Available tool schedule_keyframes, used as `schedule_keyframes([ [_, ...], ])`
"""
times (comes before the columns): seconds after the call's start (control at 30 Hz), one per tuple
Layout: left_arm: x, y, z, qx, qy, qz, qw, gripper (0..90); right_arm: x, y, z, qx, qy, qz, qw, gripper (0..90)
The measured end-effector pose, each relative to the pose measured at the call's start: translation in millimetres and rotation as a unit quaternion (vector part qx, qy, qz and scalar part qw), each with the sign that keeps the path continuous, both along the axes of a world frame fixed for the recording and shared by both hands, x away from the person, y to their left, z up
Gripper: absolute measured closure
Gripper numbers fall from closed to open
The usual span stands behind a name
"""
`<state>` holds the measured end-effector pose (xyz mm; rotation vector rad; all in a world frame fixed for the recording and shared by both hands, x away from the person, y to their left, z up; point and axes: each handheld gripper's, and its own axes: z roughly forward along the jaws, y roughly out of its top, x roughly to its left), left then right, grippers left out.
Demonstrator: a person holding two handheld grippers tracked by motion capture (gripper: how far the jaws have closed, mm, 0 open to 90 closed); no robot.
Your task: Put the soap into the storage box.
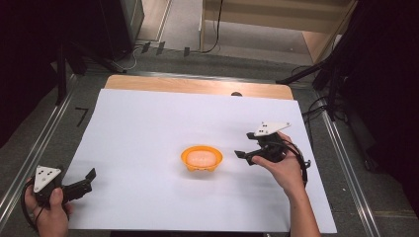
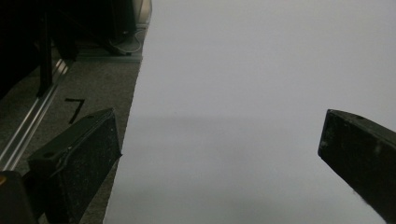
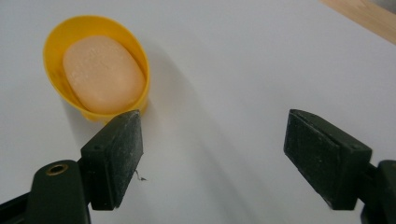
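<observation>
Yellow dish (image 1: pixel 201 159) holding soap (image 1: pixel 201 157) could skid if the right gripper (image 1: pixel 245 154), jaws open and empty, clips its rim; left gripper (image 1: pixel 91 174) is open too.

A pale peach oval soap bar (image 3: pixel 103 74) is seen in a yellow plastic oval dish (image 3: pixel 53 42), on a plain white paper sheet (image 1: pixel 148 128).

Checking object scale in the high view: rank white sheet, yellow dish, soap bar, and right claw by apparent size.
1. White sheet, by far the largest.
2. Right claw and yellow dish: look about alike, and the claw sits higher, nearer the camera, so no ranking between them.
3. Soap bar, smallest, lying inside the dish.
</observation>
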<state>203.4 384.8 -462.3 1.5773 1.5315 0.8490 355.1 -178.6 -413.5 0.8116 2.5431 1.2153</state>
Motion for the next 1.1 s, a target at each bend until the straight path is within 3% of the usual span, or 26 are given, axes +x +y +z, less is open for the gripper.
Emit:
schedule_keyframes([
  [0.33, -0.1, -0.2, 0.1, 0.002, 0.001, 0.000, 1.0000, 0.0, -15.7, -24.5, -21.5, 0.022, 0.016, -0.040, 0.9989, 15.6],
  [1.1, -0.2, -0.6, 0.2, 0.003, 0.001, 0.001, 1.0000, 0.0, -58.1, -79.0, -57.3, 0.019, 0.019, -0.101, 0.9945, 13.7],
])
